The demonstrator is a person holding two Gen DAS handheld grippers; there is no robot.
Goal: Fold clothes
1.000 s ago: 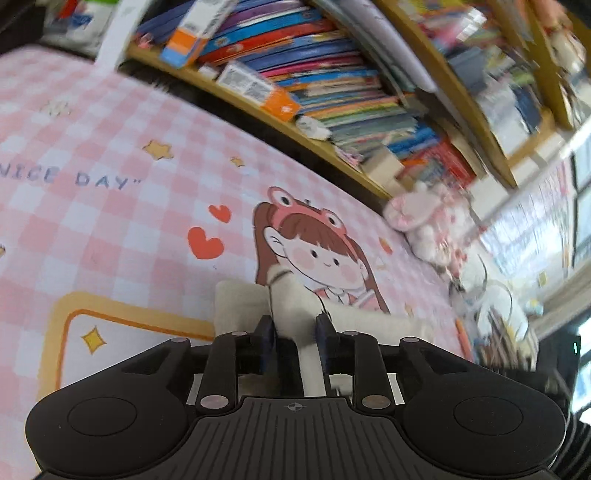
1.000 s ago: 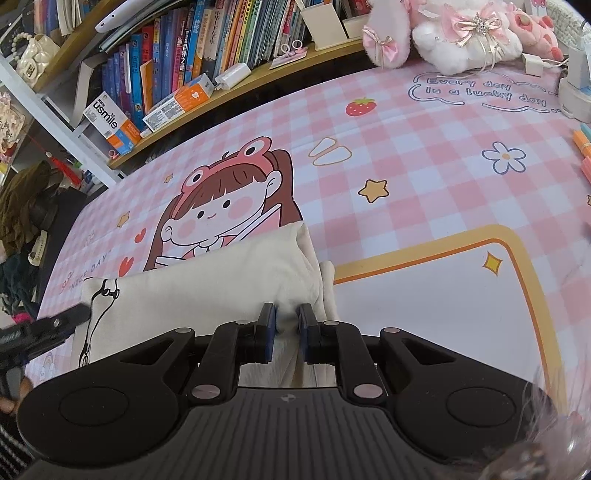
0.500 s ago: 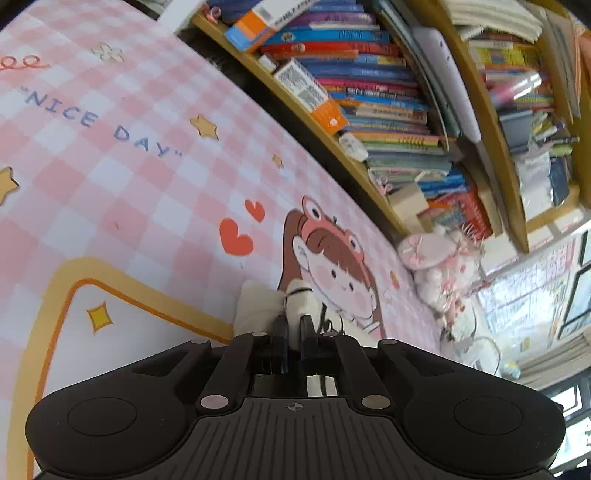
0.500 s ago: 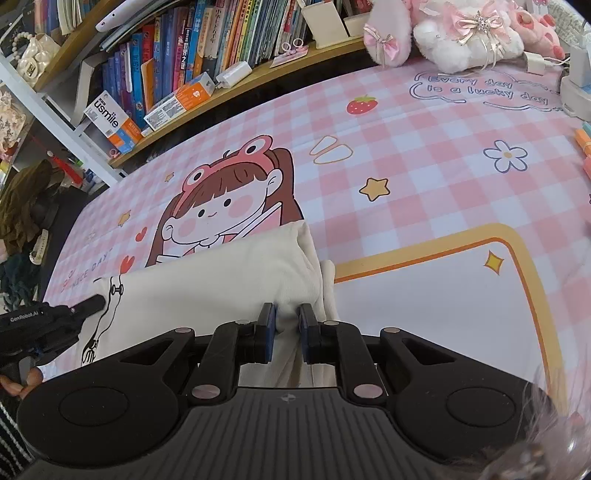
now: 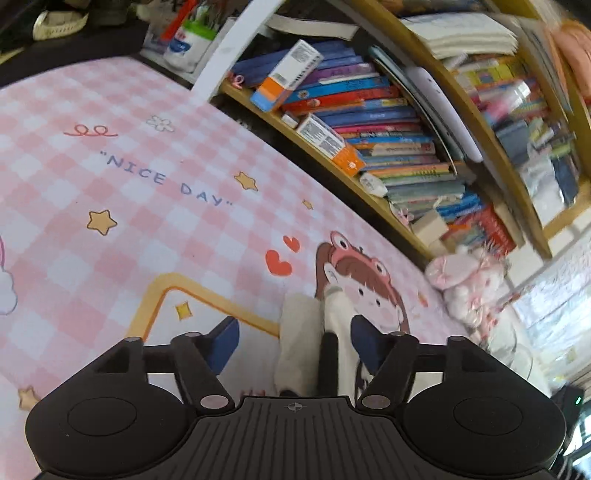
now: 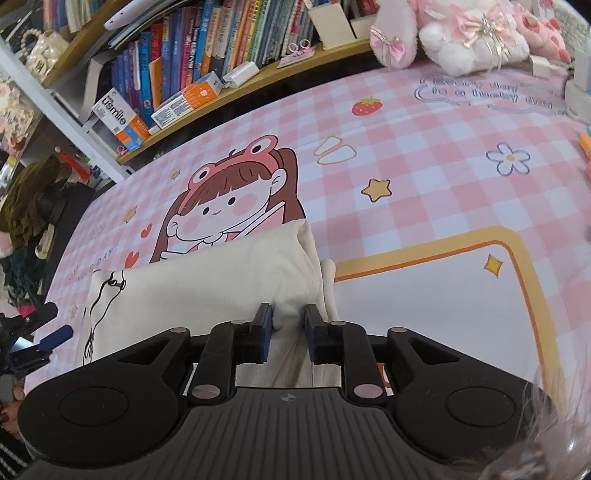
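Shirt (image 6: pixel 207 291) folded on pink mat (image 6: pixel 424 184); left gripper (image 5: pixel 295 339) opening wide, right gripper (image 6: pixel 287 325) loosening around fabric.

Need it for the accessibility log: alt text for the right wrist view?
A right gripper, jaws opening, straddles a bunched edge of a folded cream garment lying on a pink checked cartoon mat. Bookshelves and a plush toy line the far edge.

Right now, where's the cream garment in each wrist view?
Left wrist: cream garment at bottom centre, a bunched edge just beyond the tongs.
Right wrist: lower left to centre, a broad folded panel.
Shared landmark: the frog-hat girl print just beyond it.
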